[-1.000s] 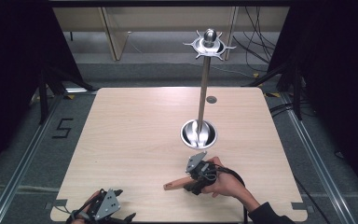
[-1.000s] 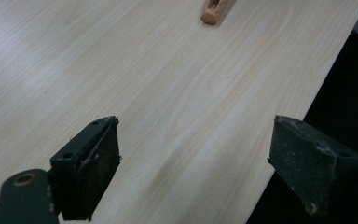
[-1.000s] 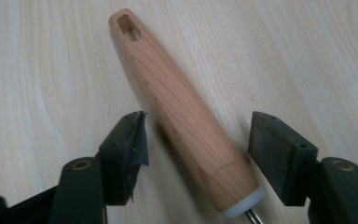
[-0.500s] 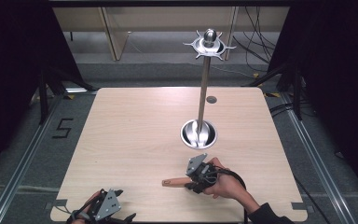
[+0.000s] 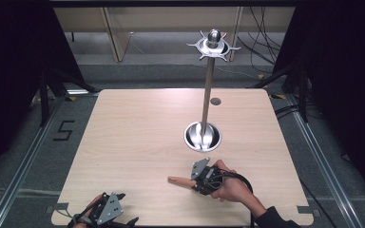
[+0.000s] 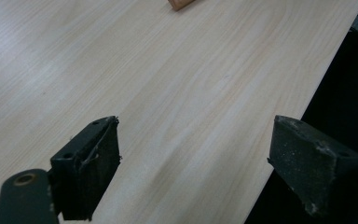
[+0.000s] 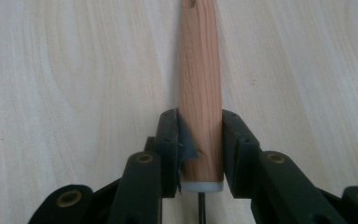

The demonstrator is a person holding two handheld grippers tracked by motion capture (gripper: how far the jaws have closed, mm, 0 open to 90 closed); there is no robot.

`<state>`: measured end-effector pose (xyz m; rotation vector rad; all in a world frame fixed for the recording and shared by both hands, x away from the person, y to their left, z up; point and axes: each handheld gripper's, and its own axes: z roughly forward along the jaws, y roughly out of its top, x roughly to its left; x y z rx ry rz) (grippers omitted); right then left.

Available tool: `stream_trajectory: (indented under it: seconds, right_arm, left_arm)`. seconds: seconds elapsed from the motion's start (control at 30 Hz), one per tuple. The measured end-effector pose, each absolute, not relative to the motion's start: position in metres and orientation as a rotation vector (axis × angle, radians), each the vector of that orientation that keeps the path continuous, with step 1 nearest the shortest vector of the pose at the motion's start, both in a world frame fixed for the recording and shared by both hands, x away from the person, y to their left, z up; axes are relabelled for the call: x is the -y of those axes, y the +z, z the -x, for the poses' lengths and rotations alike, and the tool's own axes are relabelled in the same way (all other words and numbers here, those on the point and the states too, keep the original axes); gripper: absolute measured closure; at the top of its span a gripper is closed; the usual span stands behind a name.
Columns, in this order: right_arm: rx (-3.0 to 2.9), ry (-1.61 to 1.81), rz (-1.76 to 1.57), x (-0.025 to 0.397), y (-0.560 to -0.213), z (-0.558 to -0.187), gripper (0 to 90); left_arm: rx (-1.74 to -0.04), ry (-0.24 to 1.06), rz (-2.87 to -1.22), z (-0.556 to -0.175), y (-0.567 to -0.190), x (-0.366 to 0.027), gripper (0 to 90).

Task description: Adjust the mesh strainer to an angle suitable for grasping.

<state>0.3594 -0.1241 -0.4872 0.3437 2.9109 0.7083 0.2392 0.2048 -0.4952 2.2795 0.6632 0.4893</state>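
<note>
Wooden handle lies flat on the surface at about 5 o'clock, pinched near its white-capped end by the right hand-held gripper, so a lift could let it pivot and slip, while the left hand-held gripper, spread wide, offers no support.

A light wooden table carries a tall metal stand whose round base sits right of centre.

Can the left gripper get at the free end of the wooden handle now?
Probably yes: the left gripper is open, and bare light wooden table lies between it and the brown wooden handle.
</note>
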Motion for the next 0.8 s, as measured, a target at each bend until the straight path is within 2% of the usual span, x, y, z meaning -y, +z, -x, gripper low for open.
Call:
stream_trajectory:
  seconds: [0.53,0.8]
  right_arm:
    - [-2.8,1.184,-0.598,0.171,-0.461,-0.374,71.6]
    - [-2.74,1.362,-0.646,0.179,-0.453,-0.376,71.7]
  left_arm:
    - [-0.653,0.493,-2.288,-0.239,-0.494,-0.205,15.6]
    - [-0.66,0.49,-2.271,-0.238,-0.495,-0.204,15.6]
